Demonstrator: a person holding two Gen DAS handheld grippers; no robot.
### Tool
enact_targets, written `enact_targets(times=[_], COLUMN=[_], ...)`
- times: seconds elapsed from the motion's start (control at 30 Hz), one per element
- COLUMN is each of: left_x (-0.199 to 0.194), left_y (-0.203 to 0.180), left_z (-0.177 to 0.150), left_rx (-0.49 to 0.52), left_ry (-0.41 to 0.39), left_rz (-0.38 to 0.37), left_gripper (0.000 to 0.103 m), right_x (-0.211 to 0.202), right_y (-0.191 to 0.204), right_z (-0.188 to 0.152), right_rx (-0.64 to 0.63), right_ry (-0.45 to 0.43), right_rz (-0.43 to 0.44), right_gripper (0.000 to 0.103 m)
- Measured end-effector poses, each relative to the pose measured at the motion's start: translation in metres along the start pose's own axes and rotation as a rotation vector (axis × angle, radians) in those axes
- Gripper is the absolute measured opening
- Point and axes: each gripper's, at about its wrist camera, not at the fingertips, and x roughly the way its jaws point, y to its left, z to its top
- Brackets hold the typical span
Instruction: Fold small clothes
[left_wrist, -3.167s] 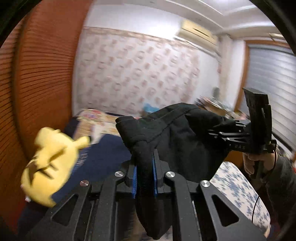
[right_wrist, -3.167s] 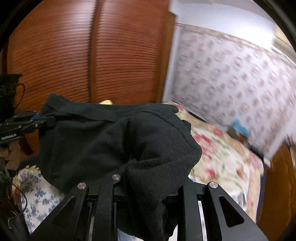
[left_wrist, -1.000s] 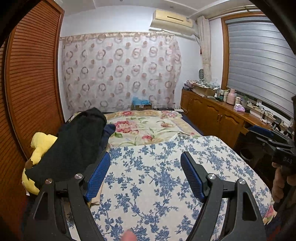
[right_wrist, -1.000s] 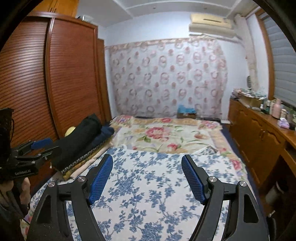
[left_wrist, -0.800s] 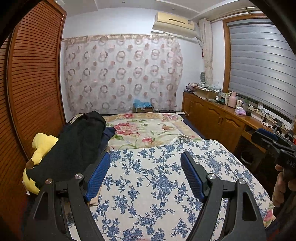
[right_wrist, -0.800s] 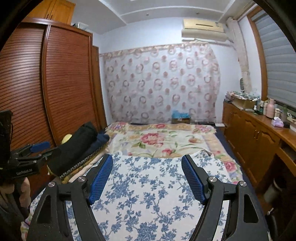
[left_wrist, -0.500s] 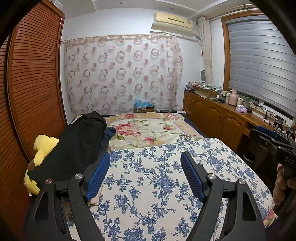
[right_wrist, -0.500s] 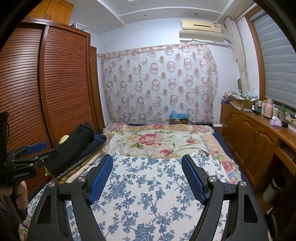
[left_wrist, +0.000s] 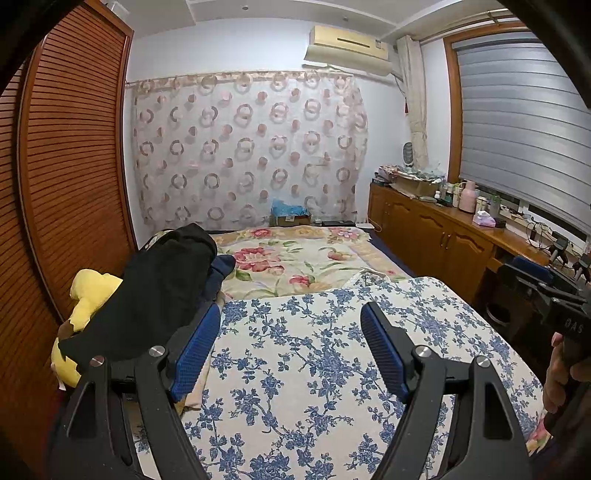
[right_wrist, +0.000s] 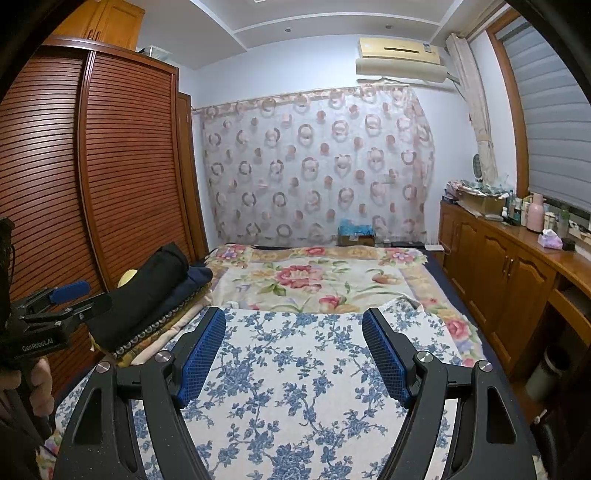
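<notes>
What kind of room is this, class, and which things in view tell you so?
Most likely a bedroom in a home: a bed with a floral cover, a louvred wooden wardrobe beside it, and folded dark clothes stacked at the bedside.

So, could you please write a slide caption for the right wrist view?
Open right tool over blue-floral cloth; black garment lies on the pile at left.
</notes>
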Motion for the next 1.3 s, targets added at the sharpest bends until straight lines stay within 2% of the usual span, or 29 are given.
enact_targets(times=[1.3], left_x=[0.000], left_y=[0.002], left_z=[-0.002], left_rx=[0.000], left_ry=[-0.003], left_rz=[0.001], left_gripper=[0.079], right_x=[-0.001], right_y=[-0.012], right_z=[0.000], right_rx=[-0.008], right_ry=[0.007], right_rz=[0.005], right_gripper=[0.078])
